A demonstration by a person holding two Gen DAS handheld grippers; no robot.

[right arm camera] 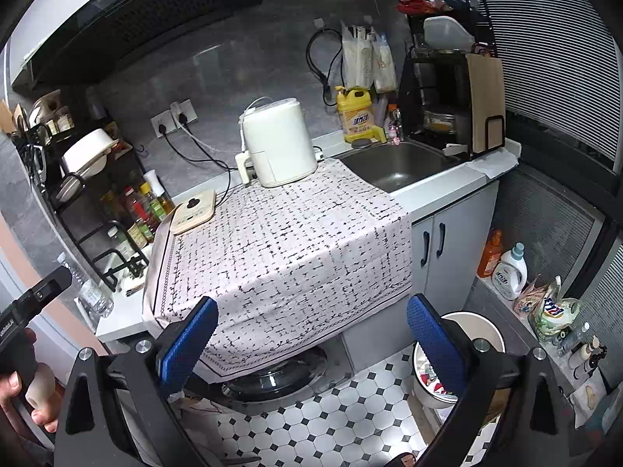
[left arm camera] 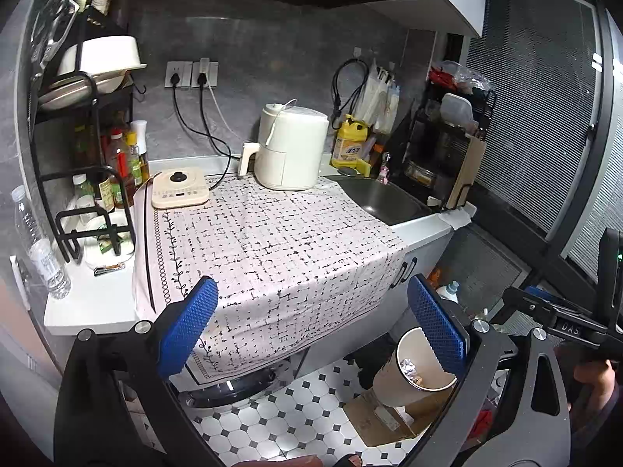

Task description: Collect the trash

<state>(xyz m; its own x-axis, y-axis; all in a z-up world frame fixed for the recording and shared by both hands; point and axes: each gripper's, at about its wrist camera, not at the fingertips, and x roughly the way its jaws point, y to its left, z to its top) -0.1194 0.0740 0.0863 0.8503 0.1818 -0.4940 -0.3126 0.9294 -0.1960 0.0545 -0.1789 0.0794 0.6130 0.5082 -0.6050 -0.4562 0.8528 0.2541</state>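
Holding both tools back from the counter [left arm camera: 424, 229], I have my left hand-held gripper [left arm camera: 311, 334] spread wide with nothing between its blue pads, and my right hand-held gripper [right arm camera: 311, 344] is just as wide and just as empty. Below me, on the black-and-white tiled floor [left arm camera: 272, 424], stands the round beige waste bin [left arm camera: 412, 389] with crumpled scraps already inside; it sits on a flattened cardboard piece [left arm camera: 373, 416], just beside the grey cabinet doors [right arm camera: 440, 249].

The pink checked cloth [left arm camera: 280, 245] covering the counter looks bare apart from the cream air fryer [left arm camera: 292, 148] and the flat cream induction hob [left arm camera: 180, 188]. I judge I am between pickups, or near the end, searching for anything left. The only loose candidates I can make out are the clear plastic bottle [left arm camera: 39, 249] at the counter's left edge and small bits near the black wire rack [left arm camera: 89, 225]; whether those are rubbish I cannot tell. The next move calls for choosing one, reaching with the left tool, and closing squarely on it.
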